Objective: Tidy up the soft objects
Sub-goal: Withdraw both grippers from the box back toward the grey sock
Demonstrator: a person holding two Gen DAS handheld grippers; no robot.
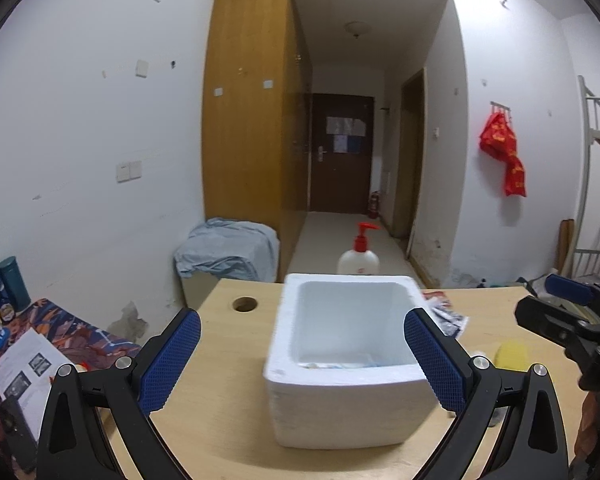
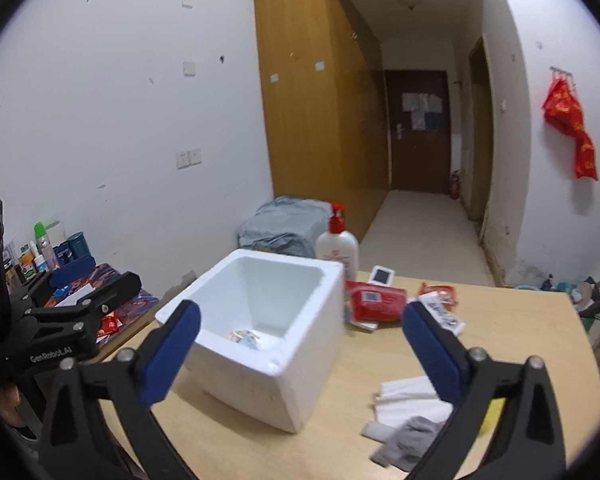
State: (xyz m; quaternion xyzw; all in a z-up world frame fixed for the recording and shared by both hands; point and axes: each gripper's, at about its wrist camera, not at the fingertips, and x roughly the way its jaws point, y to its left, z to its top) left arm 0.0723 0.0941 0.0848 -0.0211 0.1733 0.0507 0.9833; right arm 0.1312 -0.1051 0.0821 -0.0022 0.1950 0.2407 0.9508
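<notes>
A white foam box (image 1: 284, 364) stands open on the wooden table (image 1: 220, 420); a small printed packet (image 2: 245, 338) lies on its floor. My left gripper (image 1: 302, 360) is open and empty just in front of the box. My right gripper (image 2: 300, 354) is open and empty, above the table to the box's right (image 2: 260, 380). Below it lie a grey cloth (image 2: 408, 442), white foam sheets (image 2: 404, 396) and a yellow sponge (image 2: 490, 414). The sponge also shows in the left wrist view (image 1: 510, 354). A red soft pack (image 2: 374, 300) lies behind the box.
A white pump bottle (image 2: 338, 250) with a red top stands at the table's far edge. Printed sachets (image 2: 440, 306) lie beside the red pack. A low side table (image 1: 40, 340) with bottles and papers is on the left. A cloth-covered box (image 1: 228, 250) stands by the wardrobe.
</notes>
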